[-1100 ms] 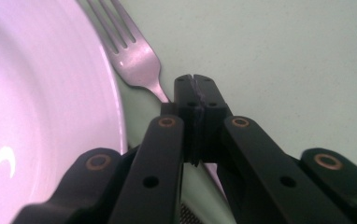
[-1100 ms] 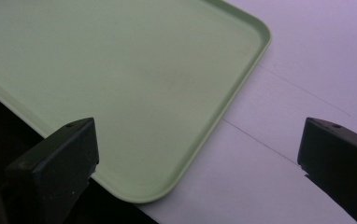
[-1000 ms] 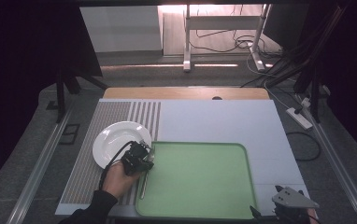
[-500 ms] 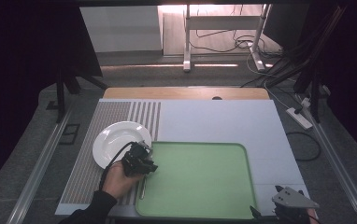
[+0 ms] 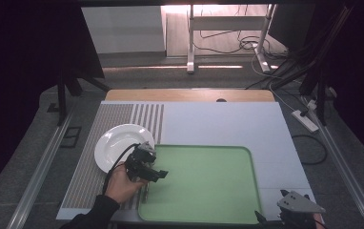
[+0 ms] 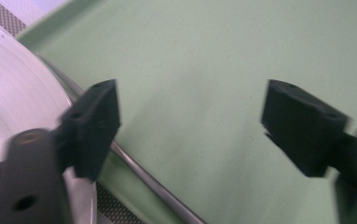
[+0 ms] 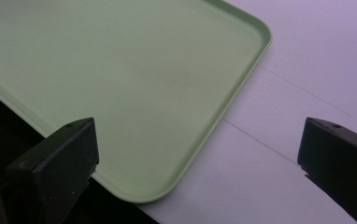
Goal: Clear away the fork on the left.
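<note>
A person's left hand holds my left gripper over the left edge of the green tray, just beside the white plate. Its jaws have just been opening and now stand wide apart with only bare tray between them. A thin metal utensil handle lies along the tray's edge under the left jaw, next to the plate; no pad presses on it. It shows as a thin line below the gripper. My right gripper rests at the table's front right corner, open, looking at the tray's corner.
The plate sits on a striped mat at the table's left. A pale blue-white tabletop surrounds the tray. Beyond the table stand a stand's legs, floor cables and a power strip.
The left gripper's jaws have spread apart above the tray's left edge while the hand stayed where it was. The right gripper has not moved.
</note>
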Demonstrator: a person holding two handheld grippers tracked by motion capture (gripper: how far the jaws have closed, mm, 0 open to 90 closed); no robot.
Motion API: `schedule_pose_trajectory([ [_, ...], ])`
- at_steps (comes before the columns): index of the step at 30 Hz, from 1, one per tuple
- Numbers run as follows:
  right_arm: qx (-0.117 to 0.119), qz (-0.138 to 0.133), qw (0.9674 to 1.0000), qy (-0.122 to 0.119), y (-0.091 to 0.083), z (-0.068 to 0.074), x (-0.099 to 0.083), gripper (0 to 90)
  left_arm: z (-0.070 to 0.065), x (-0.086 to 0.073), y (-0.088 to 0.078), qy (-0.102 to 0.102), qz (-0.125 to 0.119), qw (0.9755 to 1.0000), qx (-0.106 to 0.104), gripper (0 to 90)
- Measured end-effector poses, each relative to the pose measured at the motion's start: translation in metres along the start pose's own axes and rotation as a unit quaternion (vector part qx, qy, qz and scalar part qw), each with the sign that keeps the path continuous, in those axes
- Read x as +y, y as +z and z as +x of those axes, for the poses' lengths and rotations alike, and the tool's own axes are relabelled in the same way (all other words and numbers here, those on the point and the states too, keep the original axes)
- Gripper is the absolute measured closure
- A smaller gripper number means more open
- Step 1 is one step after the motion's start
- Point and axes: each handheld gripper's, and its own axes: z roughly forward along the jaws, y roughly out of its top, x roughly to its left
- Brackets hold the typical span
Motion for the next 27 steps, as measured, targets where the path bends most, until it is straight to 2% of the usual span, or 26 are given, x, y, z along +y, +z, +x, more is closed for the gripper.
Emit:
schedule_pose_trajectory([
  [1, 0.0, 0.001, 1.0, 0.0, 0.0, 0.0, 0.0, 0.0, -0.001, 0.0, -0.001, 0.004, -0.003, 1.0, 0.002, 11.1],
  [6, 0.0, 0.0, 1.0, -0.001, 0.0, 0.0, 0.0, 0.0, 0.001, -0.003, -0.005, -0.002, -0.016, 0.9998, -0.014, 4.4],
  [9, 0.0, 0.0, 1.0, 0.0, 0.0, 0.0, 0.0, 0.0, 0.002, -0.006, -0.007, -0.002, -0.021, 0.9997, -0.014, 0.3],
  [11, 0.0, 0.0, 1.0, 0.0, 0.0, 0.0, 0.0, 0.0, 0.003, -0.009, -0.011, -0.001, -0.034, 0.9993, -0.013, 0.0],
  [15, 0.0, 0.0, 1.0, 0.0, 0.0, 0.0, 0.0, 0.0, 0.006, -0.016, -0.017, -0.01, -0.052, 0.9983, -0.025, 0.0],
  [18, 0.0, 0.0, 1.0, 0.0, 0.0, 0.0, 0.0, 0.0, 0.007, -0.022, -0.022, -0.019, -0.062, 0.9977, -0.02, 0.0],
  [20, 0.0, 0.0, 1.0, 0.0, 0.0, 0.0, 0.0, 0.0, 0.008, -0.024, -0.025, -0.02, -0.066, 0.9974, -0.022, 0.0],
  [23, 0.0, 0.0, 1.0, 0.0, 0.0, 0.0, 0.0, 0.0, 0.008, -0.026, -0.03, -0.011, -0.072, 0.9973, -0.014, 0.0],
  [27, 0.0, 0.0, 1.0, 0.0, 0.0, 0.0, 0.0, 0.0, 0.007, -0.03, -0.033, -0.015, -0.073, 0.9971, -0.013, 0.0],
])
